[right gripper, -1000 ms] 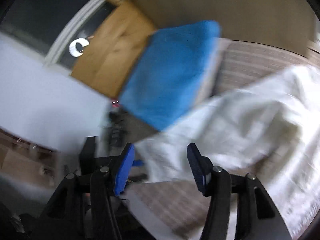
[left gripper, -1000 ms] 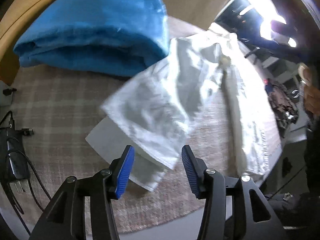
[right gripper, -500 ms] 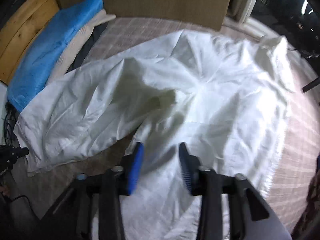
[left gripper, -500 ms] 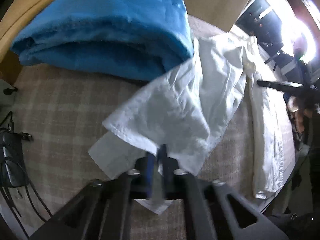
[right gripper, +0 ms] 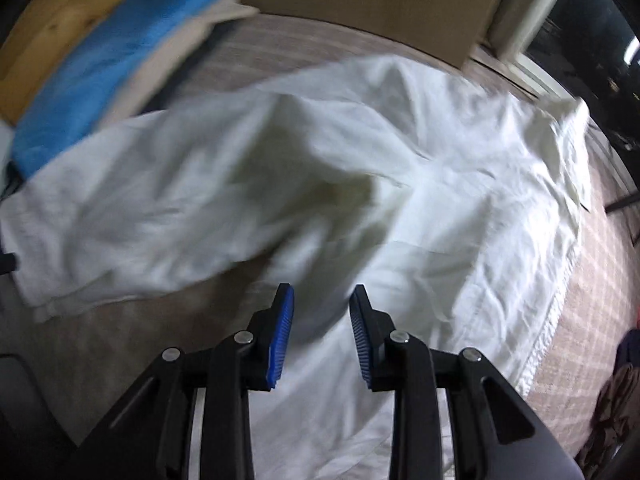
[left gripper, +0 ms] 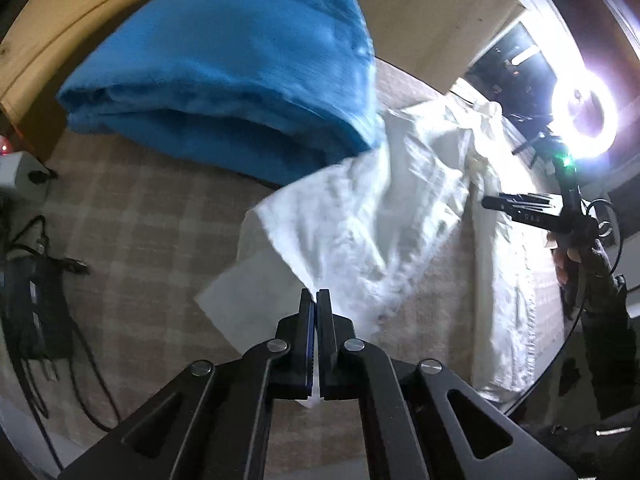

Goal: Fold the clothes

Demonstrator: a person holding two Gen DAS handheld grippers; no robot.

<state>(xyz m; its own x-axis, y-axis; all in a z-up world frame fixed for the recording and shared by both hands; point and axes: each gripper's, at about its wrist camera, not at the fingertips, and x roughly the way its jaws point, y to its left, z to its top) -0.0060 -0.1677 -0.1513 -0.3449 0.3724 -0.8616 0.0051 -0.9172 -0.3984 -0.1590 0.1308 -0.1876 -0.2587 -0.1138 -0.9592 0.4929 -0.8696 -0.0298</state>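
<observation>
Left tongs (left gripper: 316, 300) clench the wrinkled white cotton shirt's (left gripper: 372, 216) sleeve beside the folded blue blanket (left gripper: 224, 80). Right tongs (right gripper: 321, 300) stand released above the shirt body. Next move probably calls for folding the sleeve inward.

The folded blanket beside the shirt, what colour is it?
Blue, clearest in the left wrist view.

You had a ring light (left gripper: 584, 120) glaring at the right — black cables (left gripper: 48, 280) trailed off the checked table (left gripper: 132, 232).

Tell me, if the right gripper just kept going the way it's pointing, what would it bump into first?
Most likely the white garment spread on the checked surface. The right gripper points down at it with its jaws apart and nothing between them; the cloth fills the view ahead, though how near is hard to judge.
</observation>
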